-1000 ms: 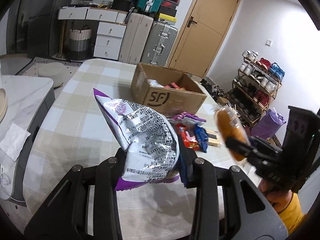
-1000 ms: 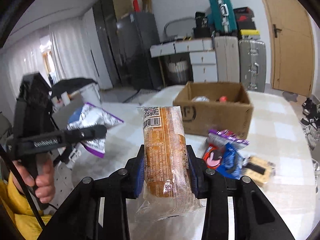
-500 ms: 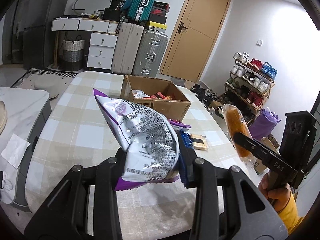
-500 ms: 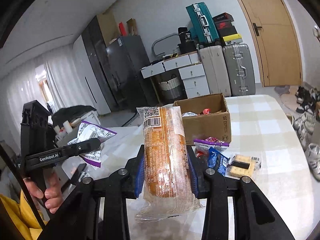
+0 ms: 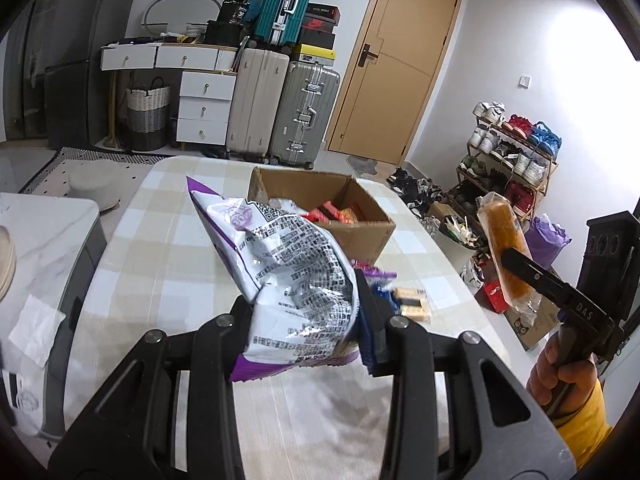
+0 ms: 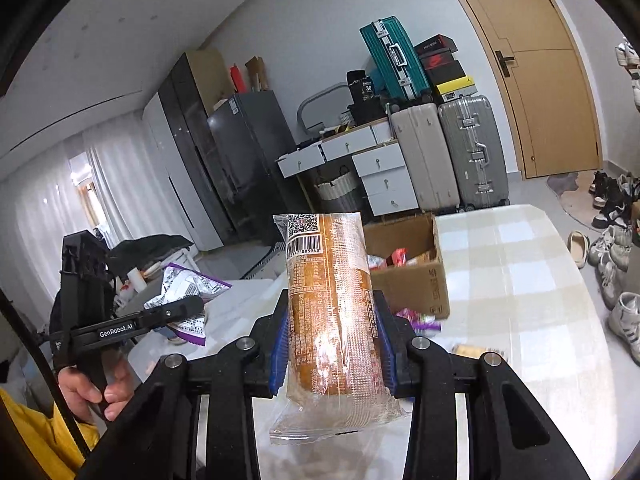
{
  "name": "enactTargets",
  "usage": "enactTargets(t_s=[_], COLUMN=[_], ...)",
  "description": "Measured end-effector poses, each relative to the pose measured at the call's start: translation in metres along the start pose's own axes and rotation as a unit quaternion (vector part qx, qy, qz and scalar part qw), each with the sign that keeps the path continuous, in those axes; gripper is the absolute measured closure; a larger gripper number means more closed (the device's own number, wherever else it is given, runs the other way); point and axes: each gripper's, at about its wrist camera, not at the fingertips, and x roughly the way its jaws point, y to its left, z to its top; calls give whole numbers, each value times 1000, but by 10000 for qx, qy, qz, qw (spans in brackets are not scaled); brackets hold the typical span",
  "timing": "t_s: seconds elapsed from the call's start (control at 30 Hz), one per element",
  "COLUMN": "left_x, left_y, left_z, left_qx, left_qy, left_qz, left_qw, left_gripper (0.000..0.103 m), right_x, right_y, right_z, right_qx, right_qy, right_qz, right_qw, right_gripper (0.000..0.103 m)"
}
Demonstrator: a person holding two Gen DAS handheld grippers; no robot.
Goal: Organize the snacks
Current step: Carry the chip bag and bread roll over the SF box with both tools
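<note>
The left hand-held gripper (image 5: 304, 320) pinches a crinkled silver-and-purple snack bag (image 5: 288, 276) by its lower part, low in the centre of the left wrist view; the bag is off the counter (image 5: 160, 248), its top corner leaning toward the upper left. The right hand-held gripper (image 6: 332, 340) is clamped on a long clear-wrapped bread roll (image 6: 332, 300) that stands upright in the middle of the right wrist view, blue pads pressing its two sides. The same roll appears at the right edge of the left view, with a hand (image 5: 560, 372) on the trigger below it.

The open cardboard box (image 5: 320, 212) sits on the checked counter above the bag in the left view and already holds several red and orange packets. A few loose snacks (image 5: 408, 300) lie on the counter just right of the bag, between it and the box.

Both items are likely headed for the box, and the risks lie there. The bag is puffy and slick foil held only near its bottom seam, so it could slide out or swing and catch the box rim. The roll is soft; a hard squeeze may crush it, and its loose wrapper tail could slip. With both grippers converging on one opening, they could collide or nudge the light box along the cloth.
</note>
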Motion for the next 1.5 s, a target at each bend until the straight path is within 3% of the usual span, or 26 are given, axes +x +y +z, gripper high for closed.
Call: enactTargets(t_s=[0.27, 0.43, 0.67, 0.87, 0.93, 1.23, 1.5], left_x=[31, 57, 101, 170, 198, 290, 350], left_y=[-6, -19, -38, -23, -14, 2, 4], left_z=[51, 89, 141, 184, 193, 189, 174], left_qx=[117, 235, 520, 323, 121, 151, 230], left_qy=[68, 127, 110, 196, 364, 1010, 1312], left_qz=[-234, -446, -373, -115, -315, -97, -51], left_qw=[9996, 9986, 9979, 9992, 9988, 9947, 9911], left_gripper=[70, 70, 70, 70, 70, 70, 70], right_x=[29, 58, 111, 171, 190, 269, 296], right_y=[-7, -16, -26, -41, -47, -74, -93], right_z=[54, 82, 125, 153, 157, 136, 116], right_qx=[-119, -130, -262, -293, -264, -184, -84], right_qy=[-134, 36, 203, 373, 516, 1414, 1695], right_qz=[87, 170, 6, -177, -161, -338, -420], right_qw=[9998, 9998, 9995, 9987, 9982, 9892, 9846], right_gripper=[66, 66, 66, 66, 66, 66, 66])
